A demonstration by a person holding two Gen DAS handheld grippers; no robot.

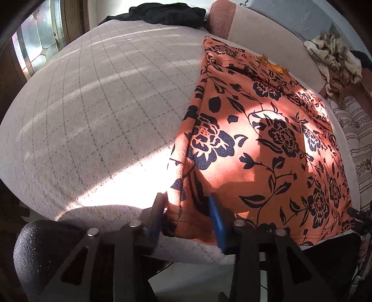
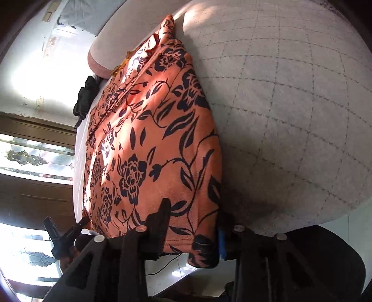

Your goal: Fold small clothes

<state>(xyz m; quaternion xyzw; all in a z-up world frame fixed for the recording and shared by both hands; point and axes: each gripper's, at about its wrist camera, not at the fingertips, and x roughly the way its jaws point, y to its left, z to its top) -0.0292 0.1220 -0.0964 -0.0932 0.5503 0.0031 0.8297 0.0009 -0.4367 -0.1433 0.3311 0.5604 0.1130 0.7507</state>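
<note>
Orange floral garment lies folded flat on quilted bed, right of frame. Soft, light, floppy; grab hem corners. Left tool and right tool part-open, straddling near hem, not clamped.

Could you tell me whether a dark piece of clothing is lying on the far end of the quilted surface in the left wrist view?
Yes, a black garment lies bunched at the far edge of the quilted surface.

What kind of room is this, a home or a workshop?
Most likely a home, probably a bedroom or sitting room. An orange floral garment lies on a quilted cushion, other clothes are heaped behind it, and there is a patterned glass window.
</note>
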